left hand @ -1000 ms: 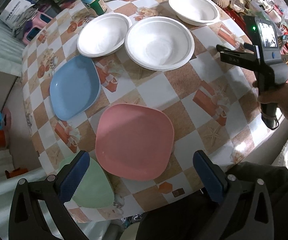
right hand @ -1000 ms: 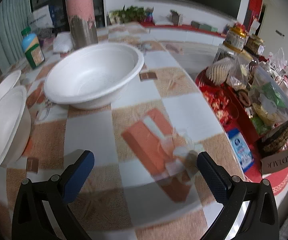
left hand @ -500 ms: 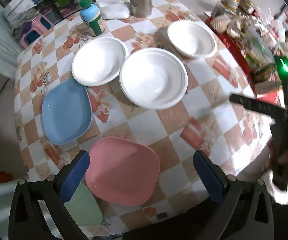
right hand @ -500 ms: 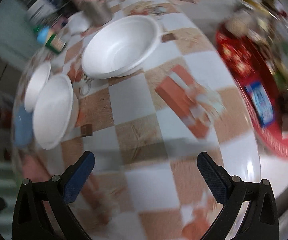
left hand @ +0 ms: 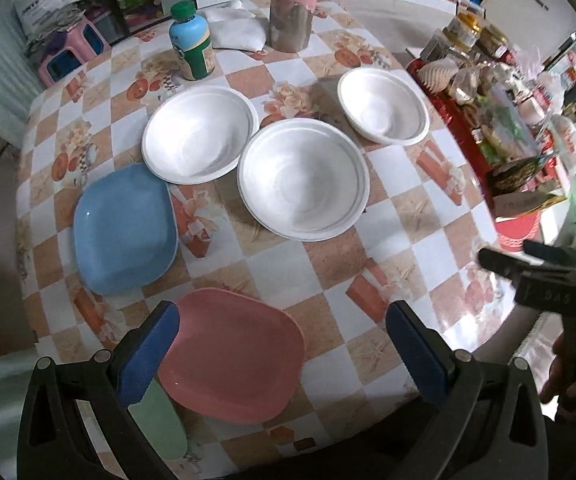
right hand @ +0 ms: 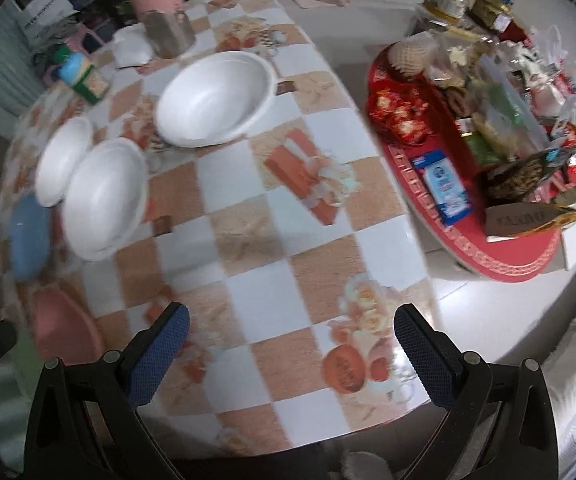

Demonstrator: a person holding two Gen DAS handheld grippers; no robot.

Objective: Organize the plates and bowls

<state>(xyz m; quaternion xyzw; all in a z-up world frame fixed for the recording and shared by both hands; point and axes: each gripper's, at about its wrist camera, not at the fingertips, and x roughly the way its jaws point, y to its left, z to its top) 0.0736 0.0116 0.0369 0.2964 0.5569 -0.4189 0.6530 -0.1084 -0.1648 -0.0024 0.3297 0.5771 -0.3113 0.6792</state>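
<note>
Three white bowls stand on the checked table: one at back left, a stacked-looking one in the middle and one at back right. A blue plate, a pink plate and a green plate lie along the near left edge. My left gripper hangs open high over the pink plate, holding nothing. My right gripper is open above the table's near right edge, empty; its body shows at the right of the left wrist view. The right wrist view shows the bowls and plates blurred.
A blue-and-green bottle, a white cloth and a pink-and-metal cylinder stand at the table's back. A red tray crowded with snacks and jars sits beyond the right edge. A person's hand holds the right gripper.
Both grippers rose and pulled back from the table, so more of it shows. The right gripper drew away from the back right bowl. Nothing on the table moved.
</note>
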